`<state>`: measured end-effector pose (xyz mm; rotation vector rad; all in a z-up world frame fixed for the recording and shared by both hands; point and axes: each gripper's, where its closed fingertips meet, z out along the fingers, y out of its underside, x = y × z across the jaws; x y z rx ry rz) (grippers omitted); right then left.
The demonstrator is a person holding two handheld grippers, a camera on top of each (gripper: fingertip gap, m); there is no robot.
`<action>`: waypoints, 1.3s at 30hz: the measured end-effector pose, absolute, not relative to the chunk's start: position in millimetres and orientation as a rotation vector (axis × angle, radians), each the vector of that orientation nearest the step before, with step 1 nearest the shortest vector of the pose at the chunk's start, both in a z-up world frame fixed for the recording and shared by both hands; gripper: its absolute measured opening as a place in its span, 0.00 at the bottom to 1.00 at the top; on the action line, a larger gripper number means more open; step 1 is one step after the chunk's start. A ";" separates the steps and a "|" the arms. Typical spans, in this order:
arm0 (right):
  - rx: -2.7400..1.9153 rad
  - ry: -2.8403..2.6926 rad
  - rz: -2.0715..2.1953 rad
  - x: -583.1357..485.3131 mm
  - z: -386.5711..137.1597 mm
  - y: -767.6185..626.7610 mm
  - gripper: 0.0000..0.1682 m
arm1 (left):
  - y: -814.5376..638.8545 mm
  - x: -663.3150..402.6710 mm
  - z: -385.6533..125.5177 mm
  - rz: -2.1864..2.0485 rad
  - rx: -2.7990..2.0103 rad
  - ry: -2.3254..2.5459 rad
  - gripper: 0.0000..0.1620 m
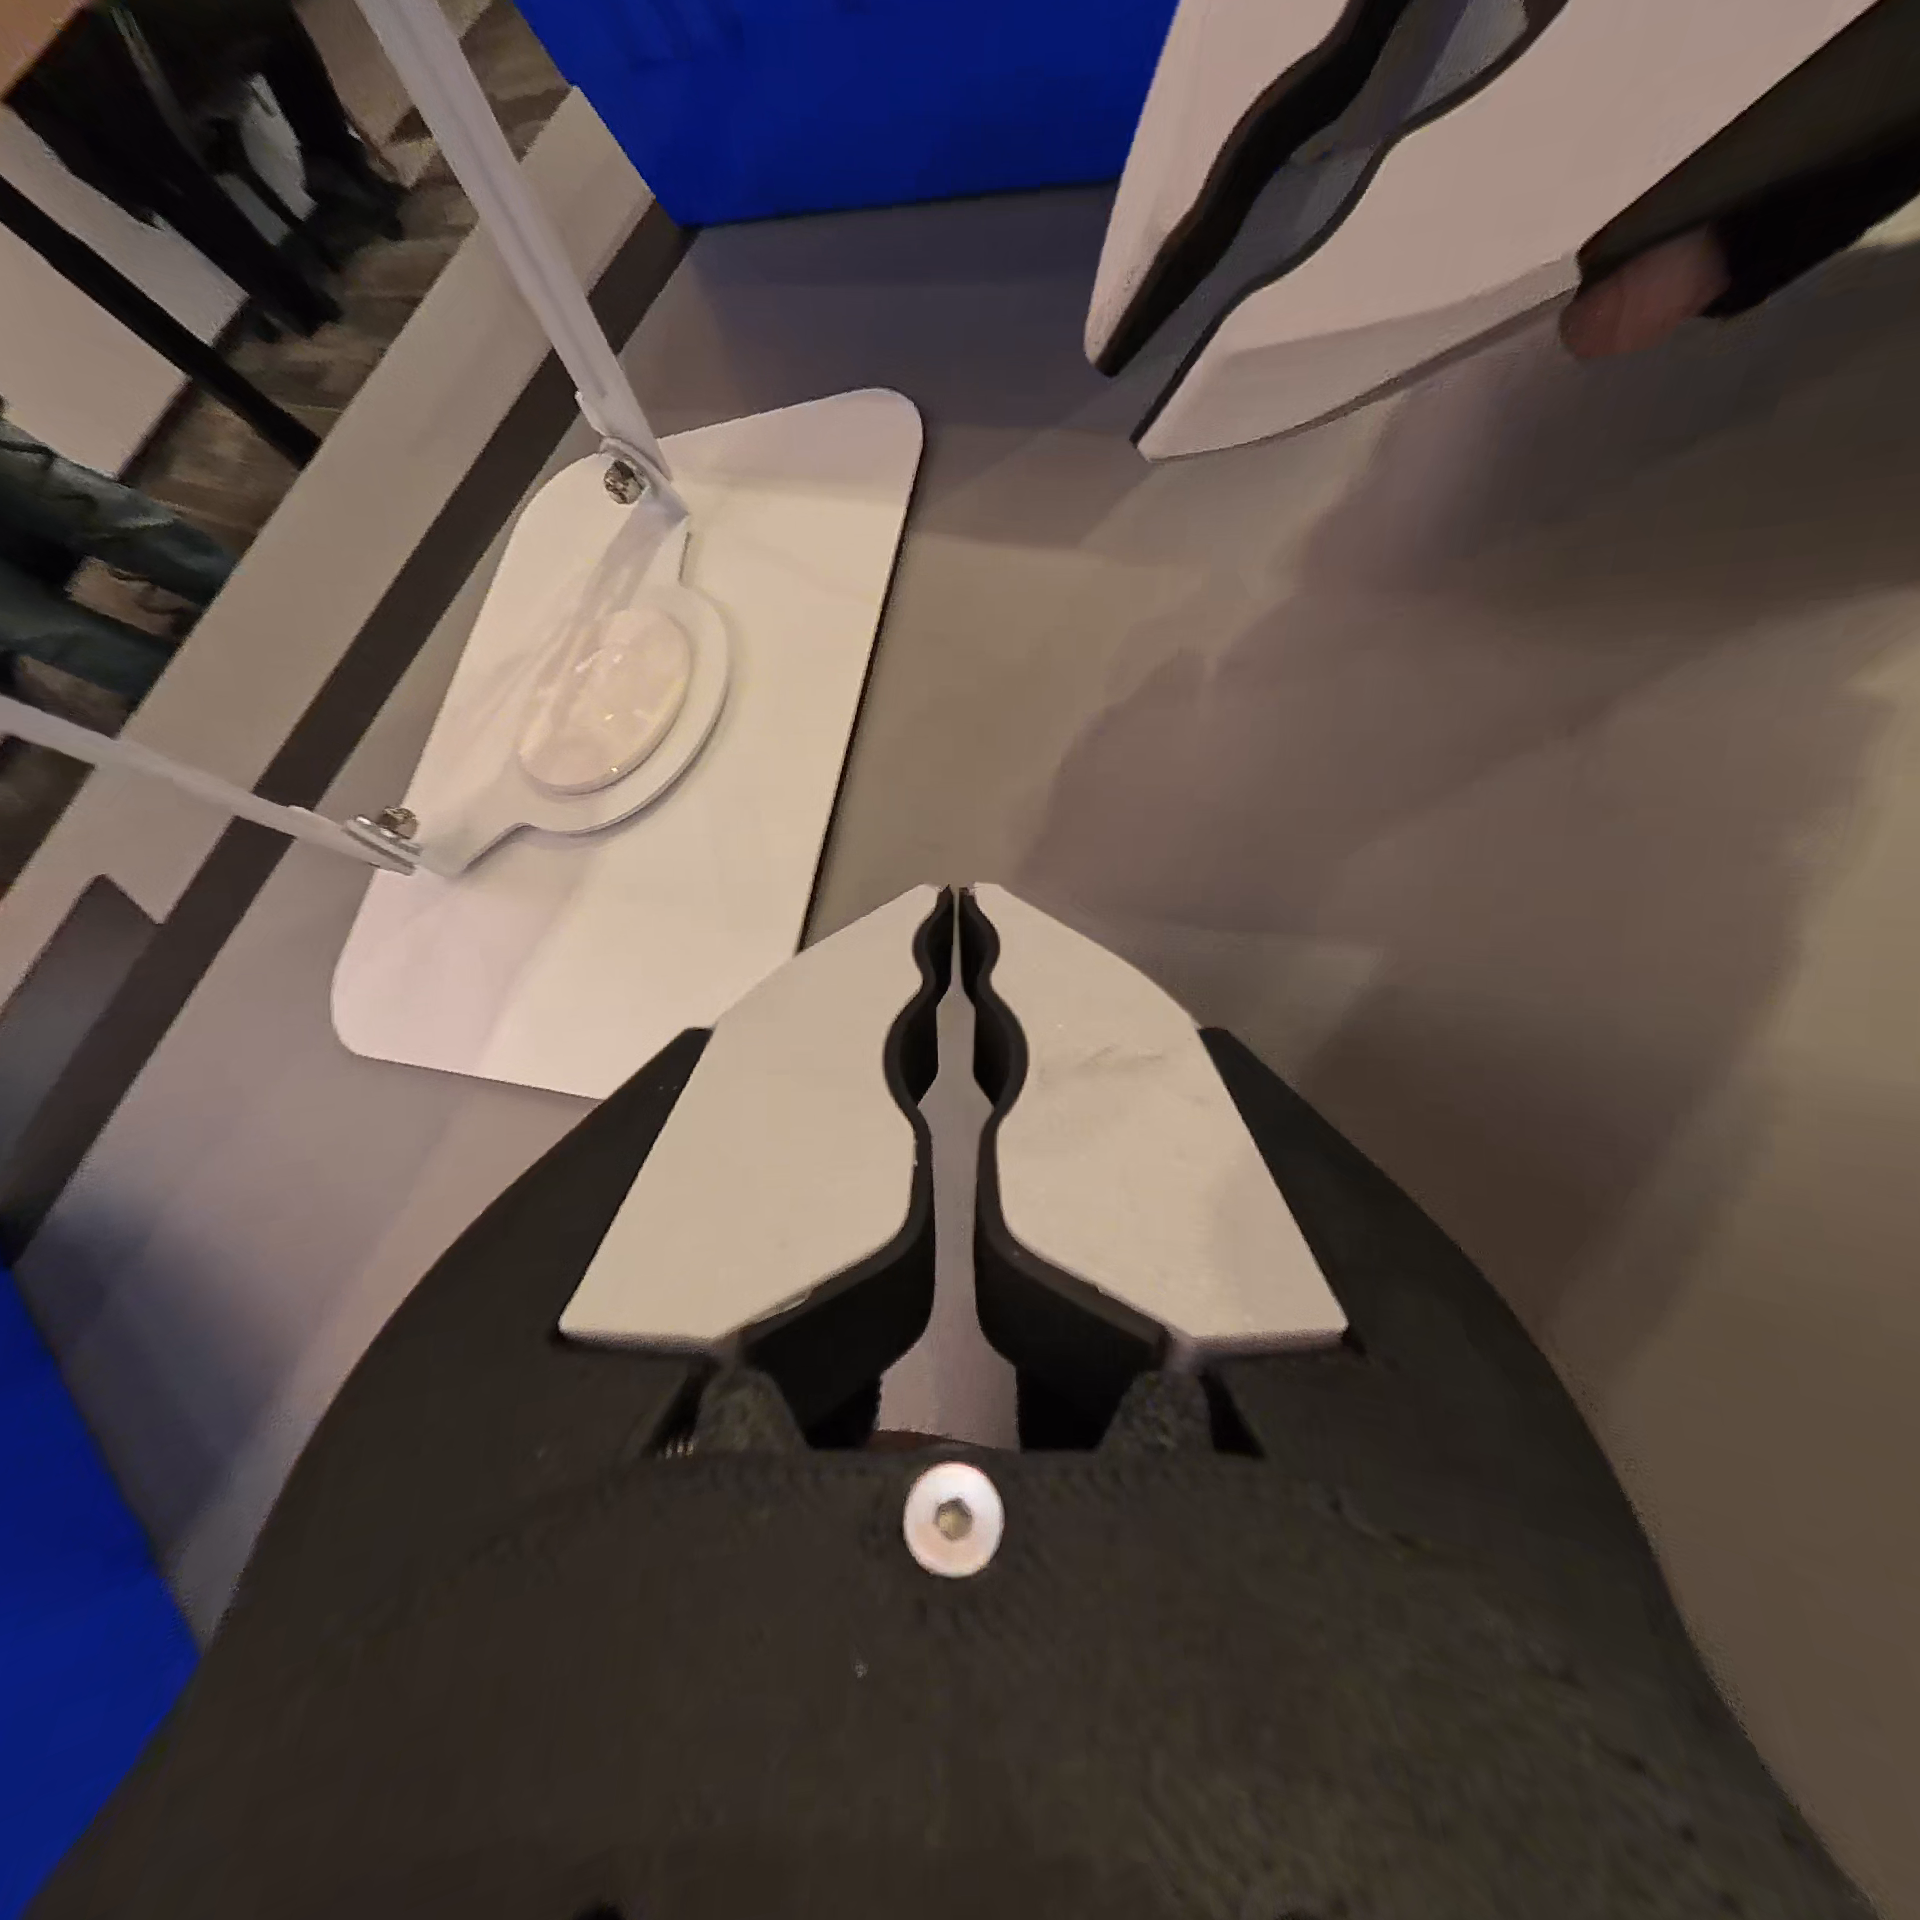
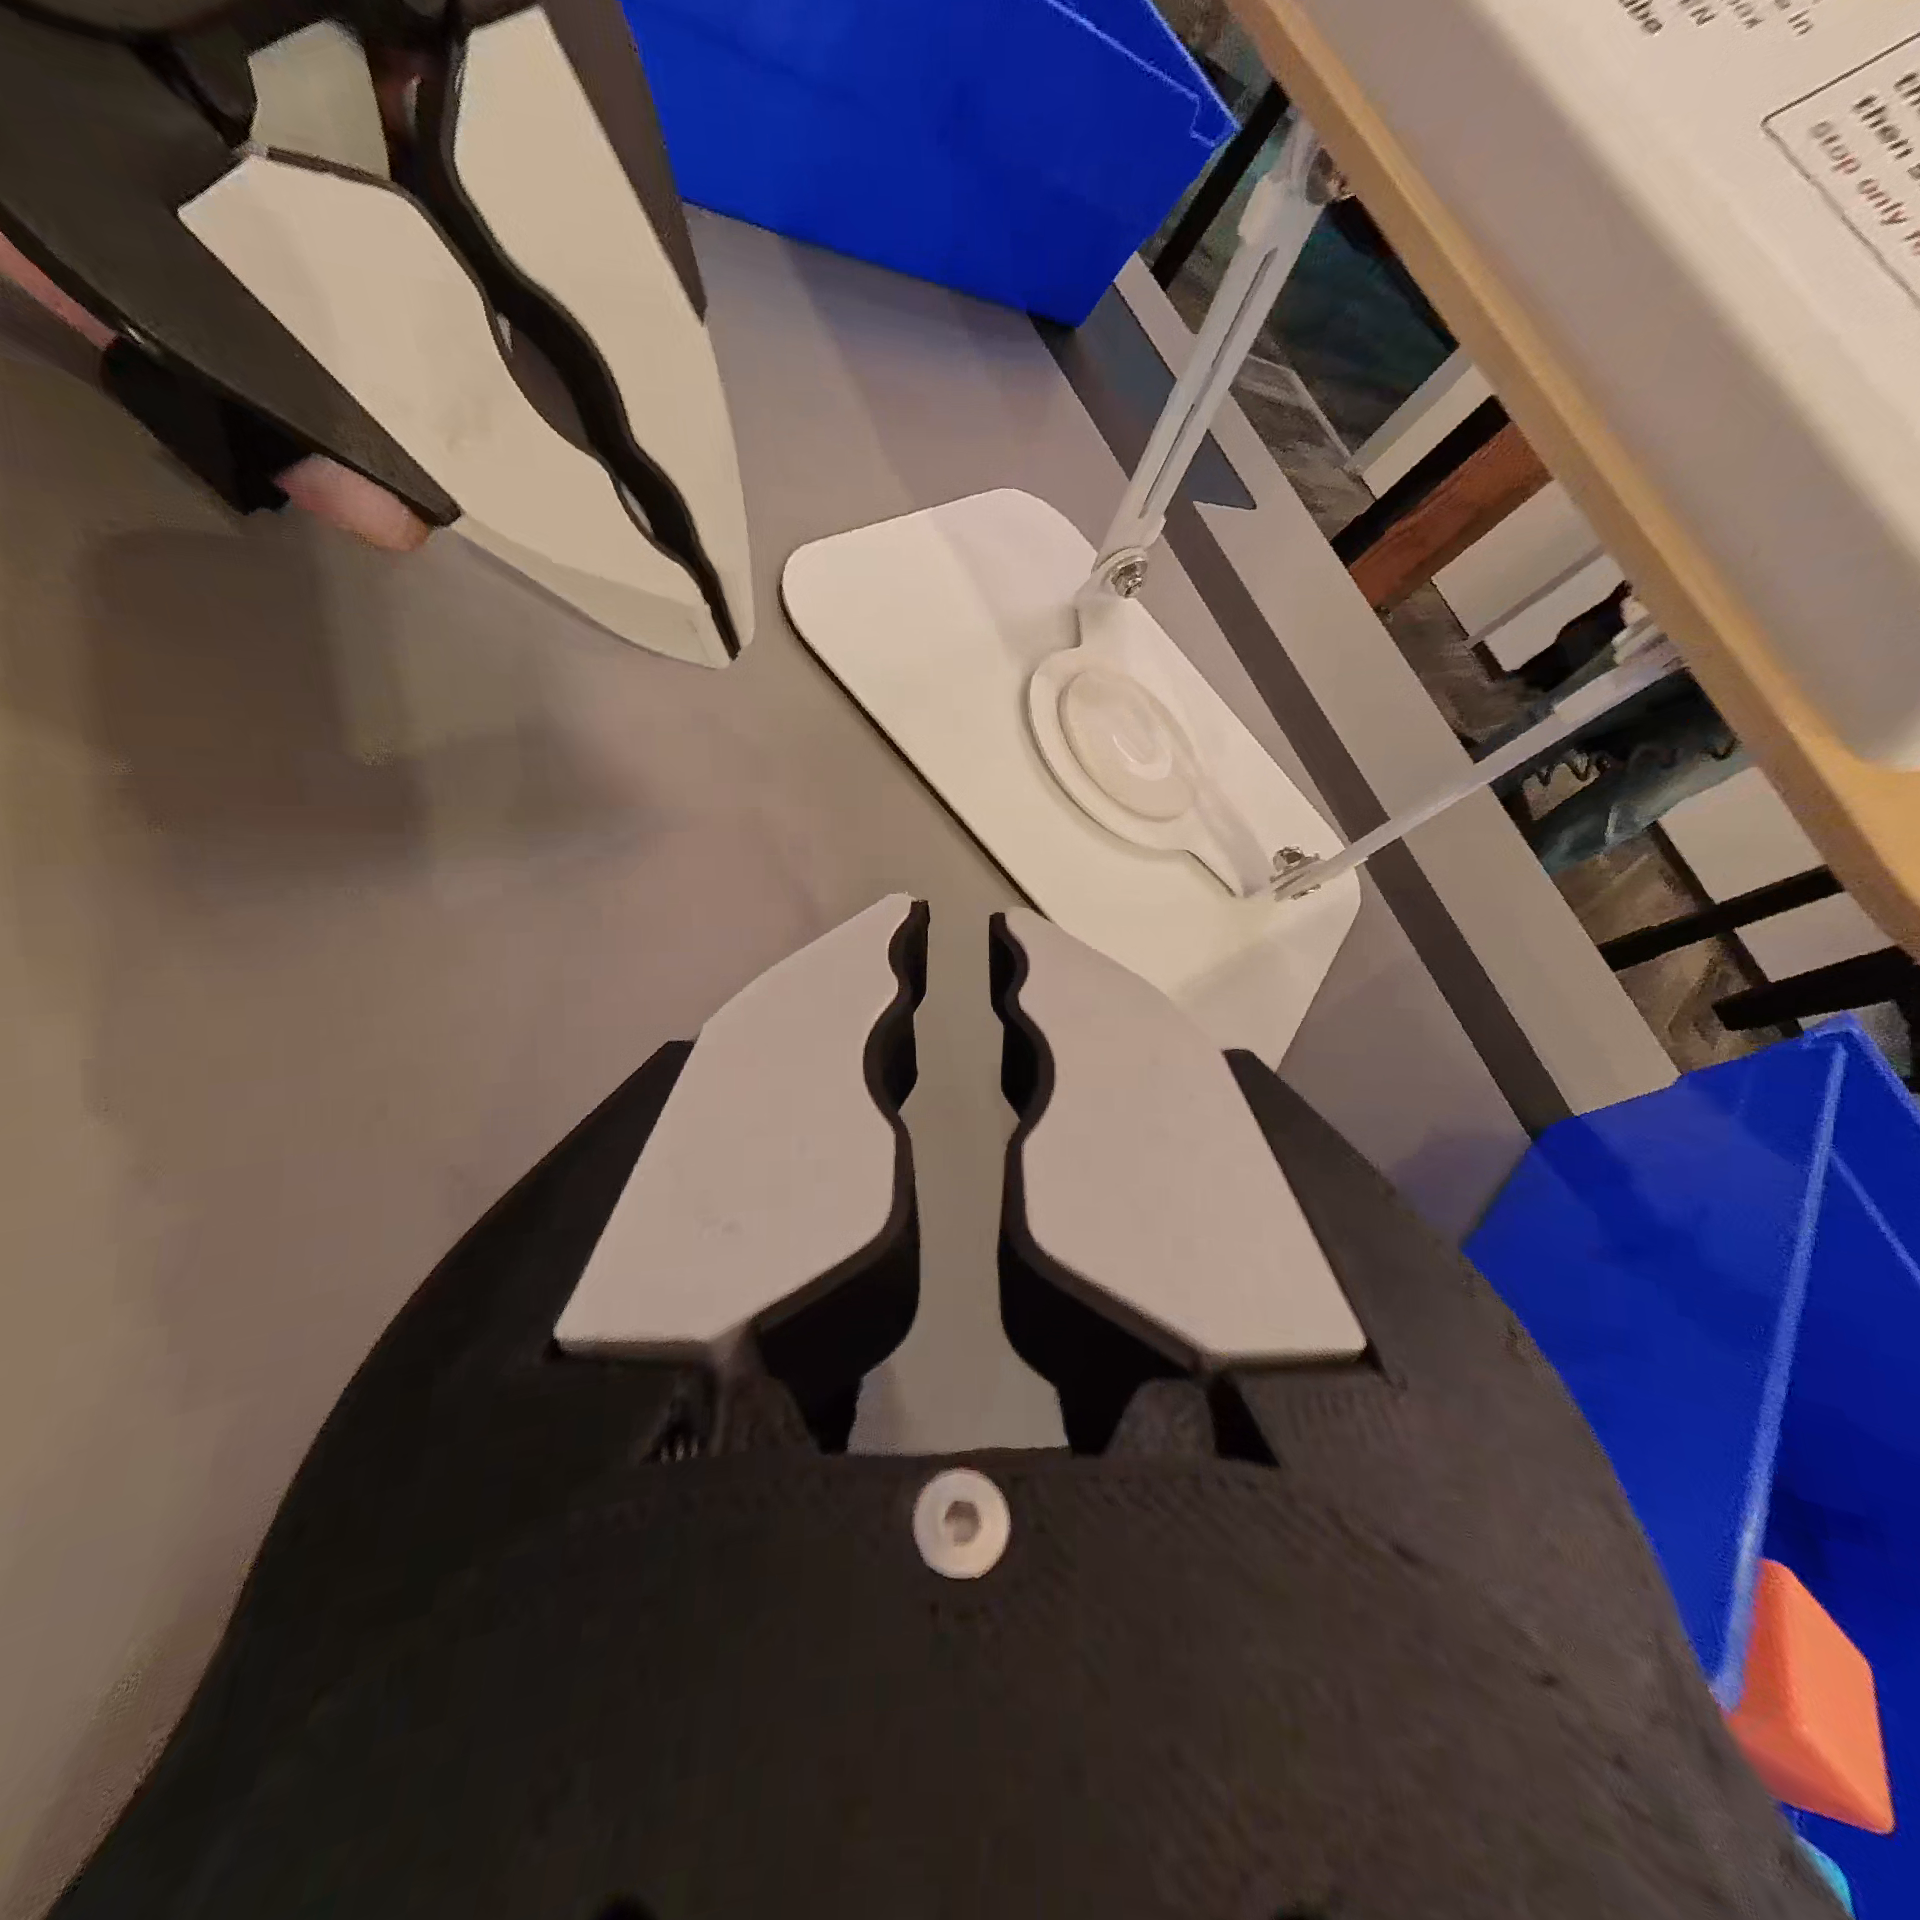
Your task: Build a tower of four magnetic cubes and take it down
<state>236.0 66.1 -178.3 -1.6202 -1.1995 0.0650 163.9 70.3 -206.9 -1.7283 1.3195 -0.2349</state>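
An orange cube (image 2: 1813,1714) lies in a blue bin (image 2: 1662,1299) at the lower right of the right wrist view; a sliver of a light blue thing (image 2: 1844,1901) shows below it. No cube stands on the grey table (image 1: 1351,831). My left gripper (image 1: 956,896) is shut and empty, low over the table; it also shows in the right wrist view (image 2: 727,644) at upper left. My right gripper (image 2: 958,916) is open by a narrow gap and empty. It also shows in the left wrist view (image 1: 1122,405) at upper right, held by a hand (image 1: 1642,301).
A white stand base (image 1: 644,935) with thin white arms sits by the table's far edge, just beyond both grippers; it also shows in the right wrist view (image 2: 935,623). A second blue bin (image 2: 935,145) stands at the table's back. A wooden board (image 2: 1558,416) with a paper sheet lies beyond the edge. About 8 cm separates my left fingertips from my right. The left gripper is farther from the orange cube (image 2: 1813,1714), some 35 cm, than the right, some 30 cm.
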 end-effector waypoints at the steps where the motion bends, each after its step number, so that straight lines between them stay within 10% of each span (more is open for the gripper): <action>1: -1.620 -1.203 0.052 236.7 -181.3 66.8 0.08 | 72.4 162.4 -208.3 -0.177 -1.712 1.334 0.01; 39: -1.500 -1.174 -0.179 256.3 -176.7 83.6 0.14 | 91.6 138.8 -202.0 -0.037 -1.671 1.238 0.01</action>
